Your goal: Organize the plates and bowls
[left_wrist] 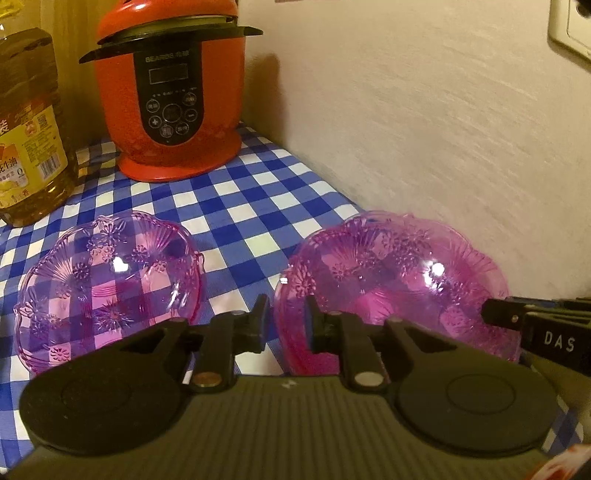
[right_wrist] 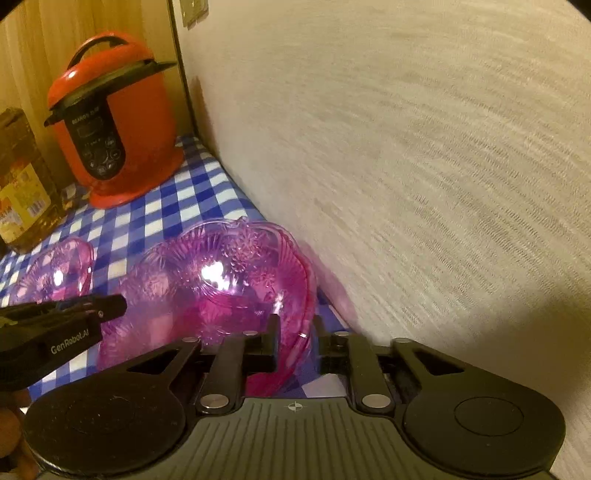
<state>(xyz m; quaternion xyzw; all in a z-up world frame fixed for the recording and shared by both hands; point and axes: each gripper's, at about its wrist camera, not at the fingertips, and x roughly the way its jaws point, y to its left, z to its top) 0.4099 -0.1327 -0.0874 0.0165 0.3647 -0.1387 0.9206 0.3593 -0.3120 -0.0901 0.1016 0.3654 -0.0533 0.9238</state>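
Observation:
Two clear pink flower-patterned bowls rest on the blue-and-white checked cloth (left_wrist: 240,206). A single bowl (left_wrist: 110,280) (right_wrist: 55,273) lies at the left. Close to the wall sits a deeper pink one (left_wrist: 388,280) (right_wrist: 207,288), which looks like nested bowls. My left gripper (left_wrist: 289,321) straddles that bowl's left rim, with its jaws slightly apart and cloth showing beside the rim. My right gripper (right_wrist: 297,334) straddles its right rim, also with a small gap on both sides. Each gripper shows in the other's view: the right gripper (left_wrist: 487,314) and the left gripper (right_wrist: 120,306).
A red electric cooker (left_wrist: 170,103) (right_wrist: 114,133) stands at the back of the table. A large oil bottle (left_wrist: 29,129) (right_wrist: 22,184) is to its left. The textured wall (left_wrist: 443,147) runs right beside the deeper pink bowl, with a socket (left_wrist: 569,33) high up.

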